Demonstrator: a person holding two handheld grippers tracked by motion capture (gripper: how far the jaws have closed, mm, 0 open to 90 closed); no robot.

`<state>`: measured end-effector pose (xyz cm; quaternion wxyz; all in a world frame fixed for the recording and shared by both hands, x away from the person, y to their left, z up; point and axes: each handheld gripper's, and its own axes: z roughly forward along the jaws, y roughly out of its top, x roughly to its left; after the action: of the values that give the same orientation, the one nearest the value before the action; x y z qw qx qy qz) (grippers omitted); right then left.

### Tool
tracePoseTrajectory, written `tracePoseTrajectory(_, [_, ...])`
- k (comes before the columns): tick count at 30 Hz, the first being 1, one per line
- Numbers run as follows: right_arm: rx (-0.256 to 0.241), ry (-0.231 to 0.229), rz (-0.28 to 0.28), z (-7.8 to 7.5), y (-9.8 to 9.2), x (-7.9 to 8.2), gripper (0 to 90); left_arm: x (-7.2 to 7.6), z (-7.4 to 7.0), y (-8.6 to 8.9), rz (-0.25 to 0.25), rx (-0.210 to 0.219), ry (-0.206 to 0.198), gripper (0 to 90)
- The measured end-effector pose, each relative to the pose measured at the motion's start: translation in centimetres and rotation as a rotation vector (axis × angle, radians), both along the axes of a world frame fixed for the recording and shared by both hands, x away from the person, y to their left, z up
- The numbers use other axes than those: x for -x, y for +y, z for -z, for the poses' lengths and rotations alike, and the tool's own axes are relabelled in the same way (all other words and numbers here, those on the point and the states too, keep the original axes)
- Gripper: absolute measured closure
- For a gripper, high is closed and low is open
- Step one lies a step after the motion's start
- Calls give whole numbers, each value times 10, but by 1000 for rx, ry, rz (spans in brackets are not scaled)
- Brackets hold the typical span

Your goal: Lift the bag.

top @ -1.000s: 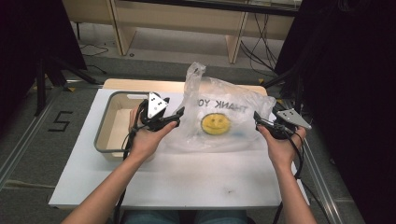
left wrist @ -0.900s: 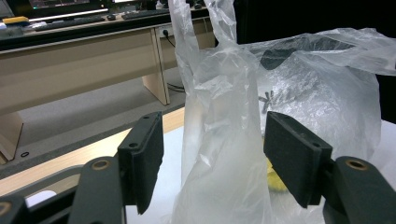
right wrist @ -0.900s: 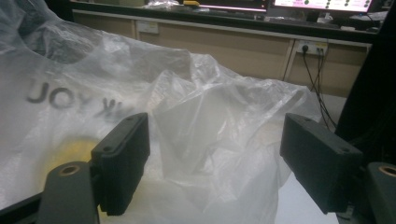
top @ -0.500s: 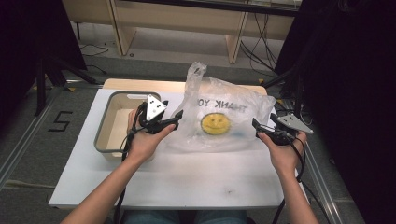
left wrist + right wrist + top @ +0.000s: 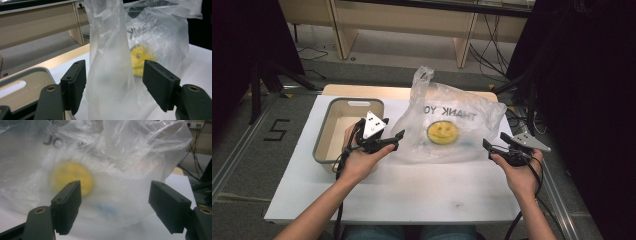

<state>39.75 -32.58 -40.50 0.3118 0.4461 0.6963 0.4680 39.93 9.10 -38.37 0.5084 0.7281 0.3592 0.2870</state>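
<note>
Clear plastic bag (image 5: 447,125) standing crumpled on the white counter (image 5: 422,190), toward its far side and right of the middle; mirrored "THANK YOU" lettering and a yellow smiley face (image 5: 442,132) showing through the film. One twisted handle (image 5: 422,82) of the bag sticking up at its far left corner.

Left of the bag, a grey bin (image 5: 324,145) with a pale inside and a slot handle in its far wall, sitting on the counter close beside the bag.

Left claw (image 5: 398,136) held low at the bag's left edge, between bag and bin, gripped by the left hand (image 5: 359,162). Wide open, with nothing clamped; in the left gripper view (image 5: 113,85) a fold of the bag's film rising in the gap between the two jaws, the yellow face behind it, the bin's rim at the lower left. Whether the film brushes either jaw: impossible to tell.

Right claw (image 5: 490,146) held at the bag's right edge, low over the counter, in the right hand (image 5: 519,175). Also spread wide, holding nothing; in the right gripper view (image 5: 115,207) the bag's side spanning the gap between the jaws, the yellow face blurred just behind the left jaw. Contact with the film not clear here either.

Black cable trailing from each claw back along the forearms toward the near edge of the counter.
</note>
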Motion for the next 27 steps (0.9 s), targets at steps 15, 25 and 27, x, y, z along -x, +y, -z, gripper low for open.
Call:
tracePoseTrajectory(15, [-9, 70, -109, 17, -4, 36, 292, 40, 22, 17, 121, -90, 37, 324])
tracePoseTrajectory(25, [-20, 80, -141, 27, -7, 54, 304, 60, 39, 32, 152, -101, 38, 301])
tracePoseTrajectory(27, [-26, 77, -148, 27, -7, 56, 308, 60, 41, 34, 151, -107, 40, 298])
